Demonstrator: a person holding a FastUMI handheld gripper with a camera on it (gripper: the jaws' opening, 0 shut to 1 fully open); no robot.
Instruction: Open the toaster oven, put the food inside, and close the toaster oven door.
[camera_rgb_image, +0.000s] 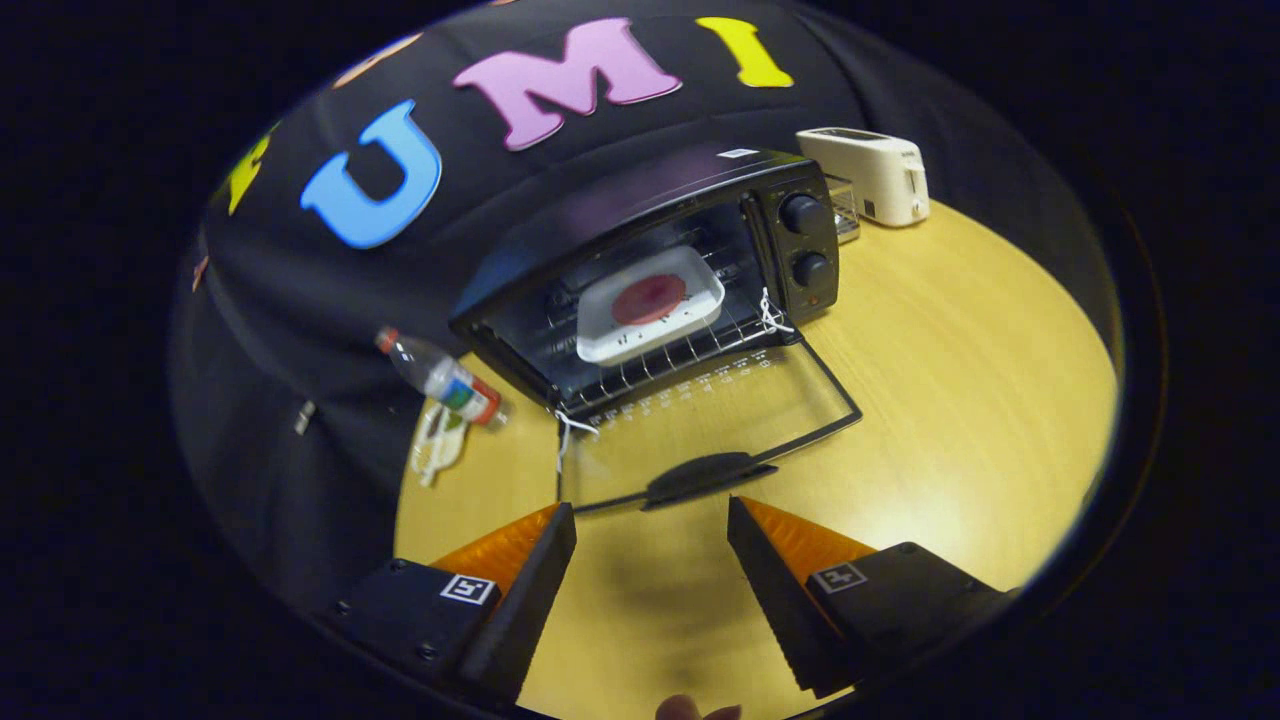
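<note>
A black toaster oven stands on the wooden table with its glass door folded down flat toward me. Inside on the wire rack rests a white square plate carrying a round reddish piece of food. The door's dark handle lies just ahead of my fingertips. My gripper is open, its two fingers spread wide with nothing between them, hovering above the table just short of the handle.
A white pop-up toaster sits behind the oven to its right. A plastic bottle lies on its side left of the oven, with a pale object beside it. A fingertip shows beneath the gripper.
</note>
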